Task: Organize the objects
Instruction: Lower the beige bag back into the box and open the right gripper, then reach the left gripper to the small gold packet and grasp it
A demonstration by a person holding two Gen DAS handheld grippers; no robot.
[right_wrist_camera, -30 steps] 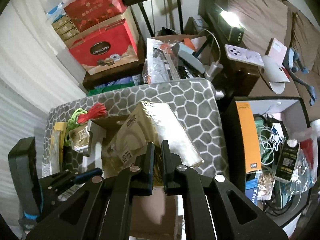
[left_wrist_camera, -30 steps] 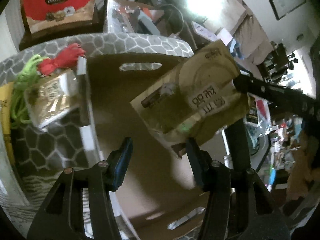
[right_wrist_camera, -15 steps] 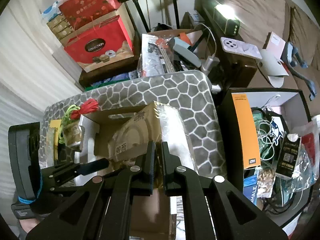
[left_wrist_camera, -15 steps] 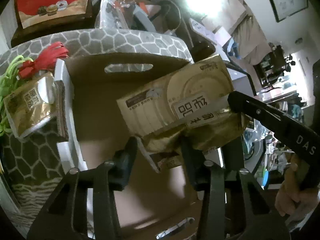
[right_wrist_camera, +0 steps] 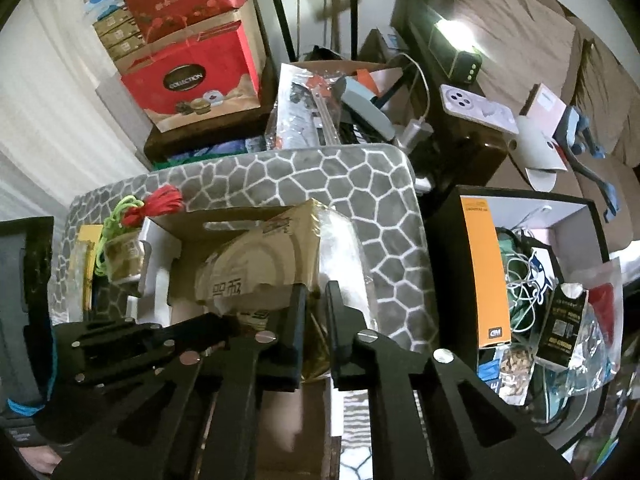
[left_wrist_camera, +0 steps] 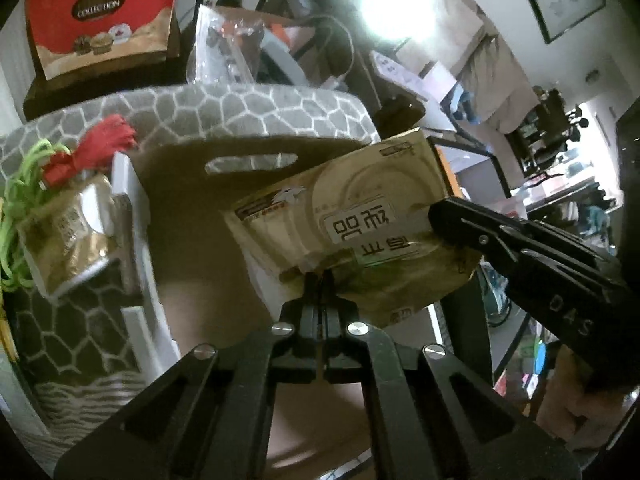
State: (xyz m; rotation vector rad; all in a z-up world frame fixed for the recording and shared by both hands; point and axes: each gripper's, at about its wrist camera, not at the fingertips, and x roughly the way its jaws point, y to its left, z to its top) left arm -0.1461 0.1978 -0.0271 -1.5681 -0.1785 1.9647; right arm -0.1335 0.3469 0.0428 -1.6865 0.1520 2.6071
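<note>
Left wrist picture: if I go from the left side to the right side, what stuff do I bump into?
Green string → red tassel → small gold packet → cardboard box → big gold packet → right gripper.

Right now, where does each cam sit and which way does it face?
Left wrist: on the left claw, aimed steeply down into the cardboard box; its own shut fingers pinch the gold packet; the right claw and a hand enter from the right.
Right wrist: on the right claw, aimed steeply down, with wider room clutter behind; the left claw shows at lower left.
Shared: packet, box, grey patterned cushion, red COLLECTION bag.
</note>
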